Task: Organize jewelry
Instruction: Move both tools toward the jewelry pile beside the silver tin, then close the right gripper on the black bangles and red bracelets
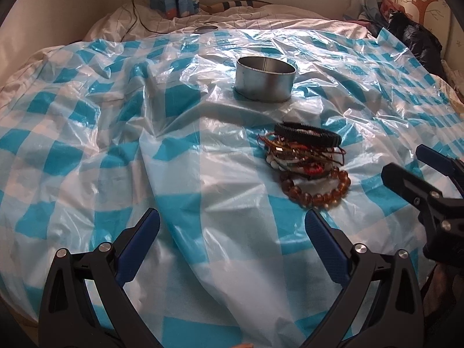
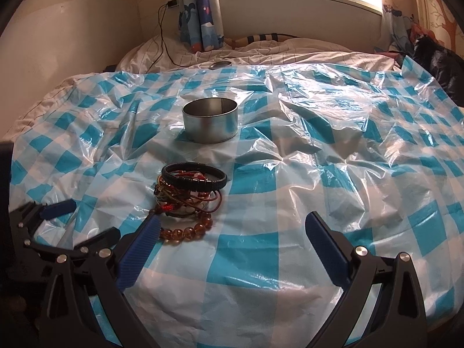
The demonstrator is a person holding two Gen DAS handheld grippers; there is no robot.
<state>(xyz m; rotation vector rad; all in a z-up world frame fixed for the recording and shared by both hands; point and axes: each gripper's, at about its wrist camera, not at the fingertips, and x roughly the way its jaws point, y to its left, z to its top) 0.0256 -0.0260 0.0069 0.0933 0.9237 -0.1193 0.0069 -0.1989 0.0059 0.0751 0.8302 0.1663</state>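
The pile of bracelets [image 1: 307, 159] lies in a tangled heap on the blue-and-white checked plastic sheet [image 1: 116, 150] spread over the bed. A black braided band [image 1: 307, 134] sits on top, thin red and gold cords are knotted in the middle, and an amber bead bracelet [image 1: 316, 191] lies at the near edge. Beyond the heap, toward 12 o'clock in the left wrist view, stands an open round metal tin [image 1: 265, 79], apart from the jewelry. As far as its inside shows in the right wrist view, the tin [image 2: 210, 120] looks empty. Its likely lid [image 1: 206, 28] lies far back, at the edge of the sheet.

By this reading the task has hardly begun: nothing is sorted or put away, and the whole heap is left to untangle and move, probably into the tin.

The left gripper [image 1: 232, 226] has its fingers wide apart and holds nothing; the heap lies at about 1 o'clock from it, with the amber beads just beyond its right fingertip. The right gripper [image 2: 232, 229] is likewise spread and empty; from it the heap [image 2: 190, 200] lies at about 11 o'clock, and the amber beads [image 2: 185, 230] seem to touch, or nearly touch, its left finger [image 2: 139, 252]. Each gripper shows at the edge of the other's view, flanking the pile.
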